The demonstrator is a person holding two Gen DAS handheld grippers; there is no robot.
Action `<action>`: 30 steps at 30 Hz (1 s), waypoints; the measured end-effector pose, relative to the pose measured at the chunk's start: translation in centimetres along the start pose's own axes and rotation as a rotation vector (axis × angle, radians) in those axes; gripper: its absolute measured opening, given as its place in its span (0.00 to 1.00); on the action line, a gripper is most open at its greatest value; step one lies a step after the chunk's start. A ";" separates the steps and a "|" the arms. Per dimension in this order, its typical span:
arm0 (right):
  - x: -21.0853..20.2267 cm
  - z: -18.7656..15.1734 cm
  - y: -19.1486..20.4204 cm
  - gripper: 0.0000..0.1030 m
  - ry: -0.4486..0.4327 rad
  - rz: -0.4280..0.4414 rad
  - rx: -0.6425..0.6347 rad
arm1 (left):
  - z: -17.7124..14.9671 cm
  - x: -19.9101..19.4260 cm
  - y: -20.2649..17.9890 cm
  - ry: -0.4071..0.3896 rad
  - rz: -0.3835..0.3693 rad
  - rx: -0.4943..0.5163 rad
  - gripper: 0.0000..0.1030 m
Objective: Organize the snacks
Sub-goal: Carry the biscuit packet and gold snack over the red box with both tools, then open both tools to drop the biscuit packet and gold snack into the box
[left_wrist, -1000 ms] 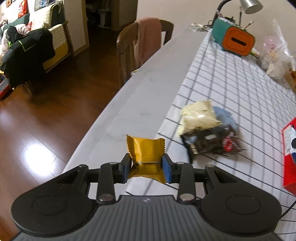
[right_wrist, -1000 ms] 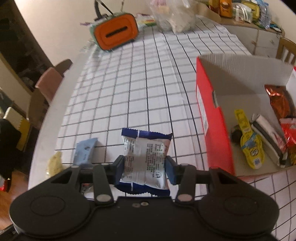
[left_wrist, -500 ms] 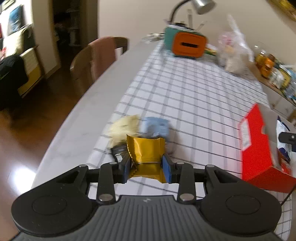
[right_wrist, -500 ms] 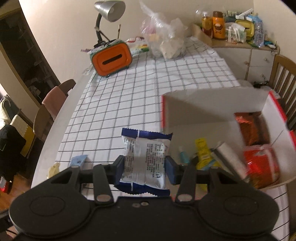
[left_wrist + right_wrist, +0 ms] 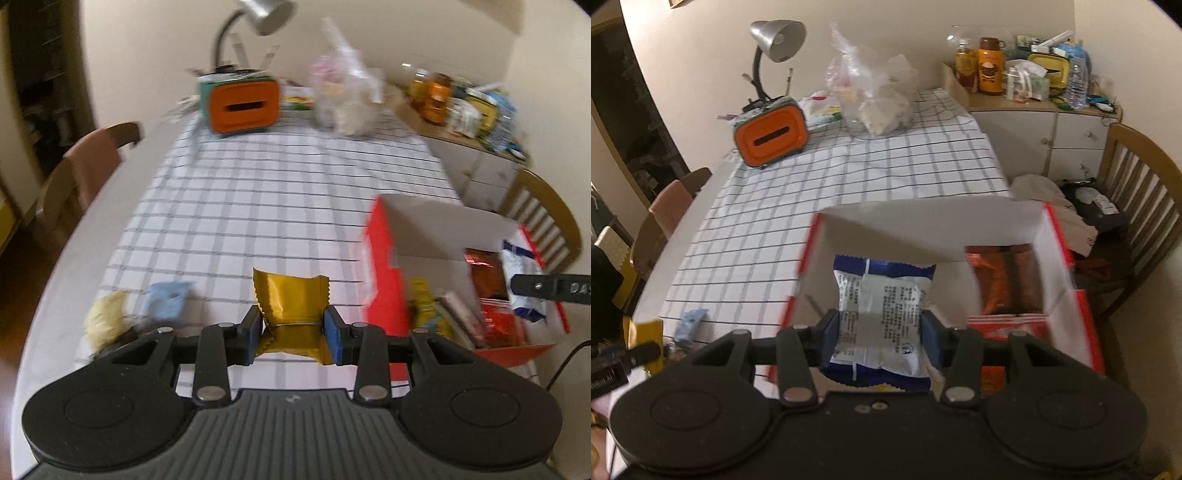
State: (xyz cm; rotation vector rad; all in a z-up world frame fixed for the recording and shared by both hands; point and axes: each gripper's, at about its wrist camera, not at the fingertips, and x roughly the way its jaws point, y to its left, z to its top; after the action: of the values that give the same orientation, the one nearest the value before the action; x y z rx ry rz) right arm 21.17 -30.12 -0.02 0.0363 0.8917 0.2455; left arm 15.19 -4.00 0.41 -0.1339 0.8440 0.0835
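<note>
Both our tools are loaded. The left tool [image 5: 293, 334] is clenched on the gold packet [image 5: 291, 295], which stands upright between its pads, above the checked cloth of the desk [image 5: 258, 192]. The right tool [image 5: 879, 338] is clenched on the blue-and-white packet [image 5: 882, 306], its long axis pointing away from us.

What matters is where the red box [image 5: 1084, 314] lies. Seen from the right wrist, the box opens at twelve o'clock, directly beneath the packet, so we judge that hand nearer to a drop. Seen from the left wrist, the box [image 5: 384, 266] sits at about two to three o'clock, near but off to the side, with the right tool over its interior. The gold packet needs a sideways carry first.

A pale-blue wrapper [image 5: 166, 301] and a yellowish one [image 5: 105, 321] lie on the cloth at nine o'clock.
</note>
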 end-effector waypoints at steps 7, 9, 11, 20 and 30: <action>-0.5 0.0 -4.7 0.45 -0.001 -0.044 0.006 | 1.8 1.9 -6.0 0.016 -0.092 0.100 0.34; -0.4 -0.1 -5.7 0.45 0.001 -0.053 0.003 | 2.3 2.9 -7.7 0.036 -0.109 0.121 0.34; -0.2 -0.1 -6.7 0.45 0.008 -0.062 0.003 | 2.5 3.8 -9.1 0.054 -0.124 0.145 0.34; 2.7 -0.1 -8.5 0.45 0.085 -0.078 -0.084 | 3.0 9.1 -14.4 0.154 -0.139 0.248 0.34; 6.6 0.6 -7.7 0.45 0.156 -0.070 -0.198 | 3.2 14.4 -17.0 0.346 -0.101 0.270 0.34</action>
State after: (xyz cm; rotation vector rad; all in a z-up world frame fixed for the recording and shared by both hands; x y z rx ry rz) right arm 27.10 -36.08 -5.76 -0.1996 1.0186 0.2732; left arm 29.25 -19.97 -6.82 0.0657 1.1829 -0.1533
